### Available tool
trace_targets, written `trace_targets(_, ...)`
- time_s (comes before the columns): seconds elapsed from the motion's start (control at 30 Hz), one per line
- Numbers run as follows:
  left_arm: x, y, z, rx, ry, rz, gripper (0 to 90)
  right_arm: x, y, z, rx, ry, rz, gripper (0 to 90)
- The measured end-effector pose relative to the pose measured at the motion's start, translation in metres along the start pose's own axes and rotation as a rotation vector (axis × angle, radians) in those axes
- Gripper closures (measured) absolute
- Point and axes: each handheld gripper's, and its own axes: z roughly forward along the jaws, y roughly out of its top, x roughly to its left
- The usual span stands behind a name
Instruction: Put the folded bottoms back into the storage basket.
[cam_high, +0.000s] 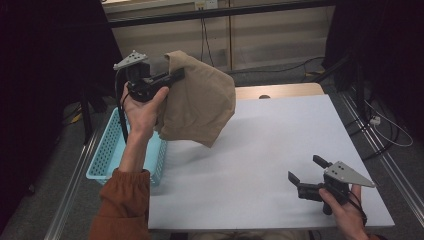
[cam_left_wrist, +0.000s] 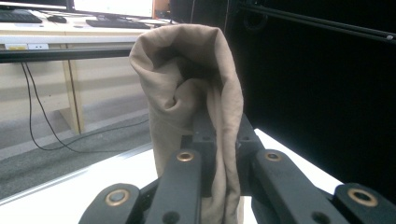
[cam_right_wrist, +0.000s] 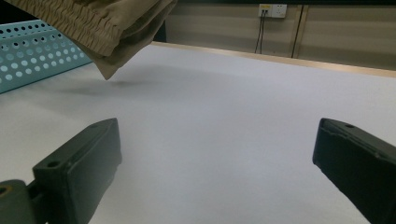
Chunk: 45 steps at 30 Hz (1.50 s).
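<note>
Plainly, the left gripper (cam_high: 176, 76) pinches only a bunched fold of the tan cloth (cam_high: 200, 102), held above the desk's (cam_high: 280, 145) far-left corner beside the blue basket (cam_high: 107, 150), so a thin bite could slip and drop it. The cloth hangs with its long axis roughly vertical, lowest corner pointing down at the desk, while the right gripper (cam_high: 307, 172) rests near-right, jaws spread and empty.

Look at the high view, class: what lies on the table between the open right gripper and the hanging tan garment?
Nothing: between the right gripper and the tan garment the white table is bare, as the high view and the right gripper view show.
</note>
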Motion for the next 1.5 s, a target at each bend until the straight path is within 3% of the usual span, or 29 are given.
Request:
trace_targets(1.03, -0.010, 0.023, -0.048, -0.033, 0.026, 0.055, 84.4, 0.000, 0.000, 0.000, 0.000, -0.001, -0.004, 1.4)
trace_targets(1.5, -0.004, 0.030, -0.068, -0.053, 0.055, 0.034, 84.4, 0.000, 0.000, 0.001, 0.006, 0.003, -0.006, 1.4)
